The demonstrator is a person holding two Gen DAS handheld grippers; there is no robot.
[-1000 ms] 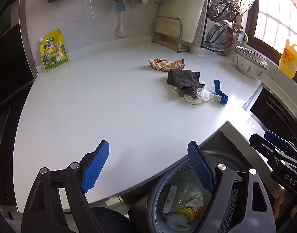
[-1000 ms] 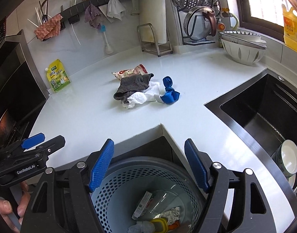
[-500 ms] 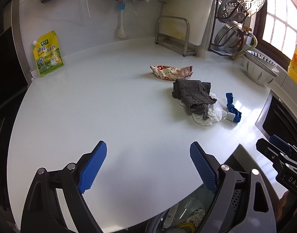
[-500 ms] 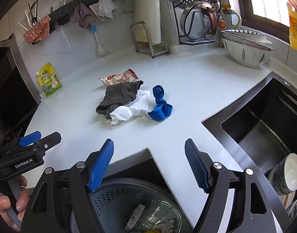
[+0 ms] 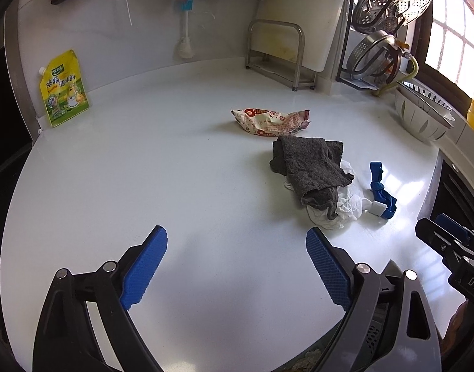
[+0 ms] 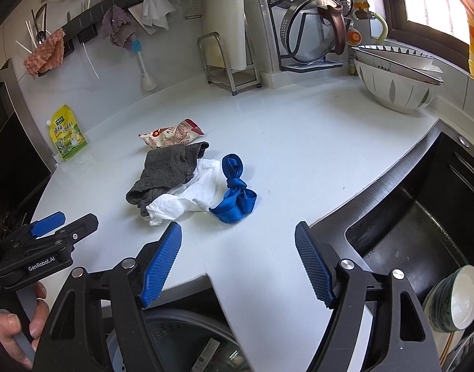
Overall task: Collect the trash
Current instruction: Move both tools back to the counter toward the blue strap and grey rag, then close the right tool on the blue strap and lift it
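left gripper (image 5: 236,263): fingers wide apart, empty, low over desk (image 5: 144,186)
right gripper (image 6: 238,260): same, gaping, holding nothing
vs earlier: both moved forward off bin (image 6: 181,334), probably nearer rag (image 6: 168,170)

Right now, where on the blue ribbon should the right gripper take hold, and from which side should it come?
Grip the blue ribbon at its knot in the middle, where the loops bunch up and stand highest off the counter. Come from above on the sink side: that side is bare, while the white tissue touches its other edge. The right gripper is open and empty.
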